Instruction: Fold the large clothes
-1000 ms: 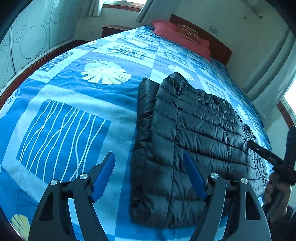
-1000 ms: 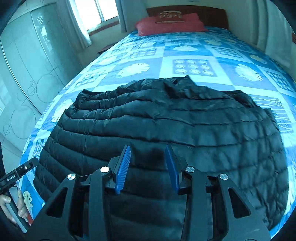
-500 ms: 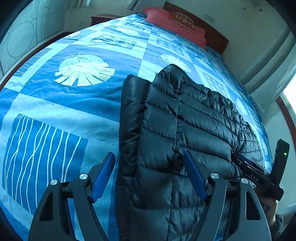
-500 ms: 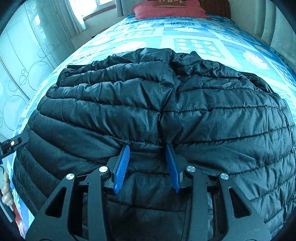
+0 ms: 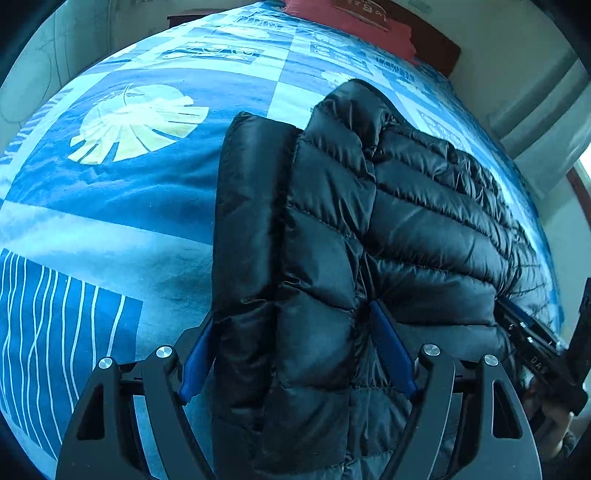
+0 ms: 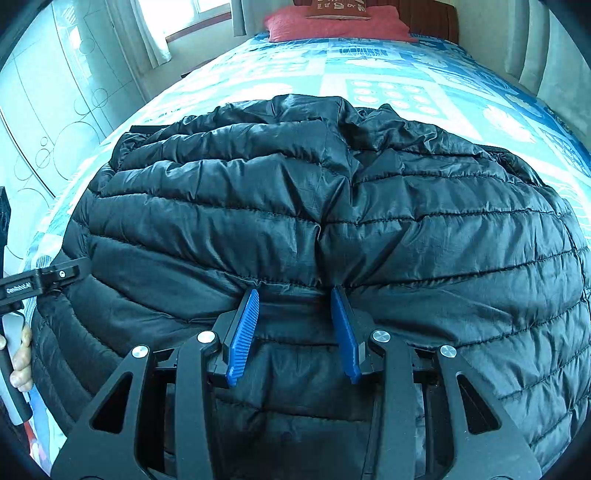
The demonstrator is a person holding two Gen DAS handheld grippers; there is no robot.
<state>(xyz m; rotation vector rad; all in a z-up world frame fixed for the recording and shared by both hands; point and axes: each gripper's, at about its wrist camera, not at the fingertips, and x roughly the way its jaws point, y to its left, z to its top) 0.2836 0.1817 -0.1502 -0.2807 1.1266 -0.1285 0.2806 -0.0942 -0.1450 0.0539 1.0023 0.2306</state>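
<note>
A black quilted puffer jacket (image 5: 388, 236) lies spread on a bed (image 5: 122, 206) covered with a blue patterned sheet, near the foot end, with a red pillow (image 6: 332, 24) far off at the headboard. No box, basket or other container shows in either view; the bed alone bears the jacket. In the left wrist view the left gripper (image 5: 291, 350) points steeply down at the jacket's side edge, where a flatter folded strip runs alongside the puffed body. Its jaws stand wide, one blue finger (image 5: 195, 365) just outside the strip and the other pushed into a seam of the quilting, so a thick band of the jacket sits between them; whether the pads are pressing on the cloth cannot be told. In the right wrist view the right gripper (image 6: 295, 325) is down on the near part of the jacket, its jaws partly apart with a puckered ridge of cloth lying between the blue fingers (image 6: 243, 332); the fabric gathers into a crease just ahead of the tips, but the pads do not visibly squeeze it, so a grasp cannot be confirmed. At that view's left edge a hand (image 6: 20, 360) holds the handle of the other gripper beside the jacket's edge.
</note>
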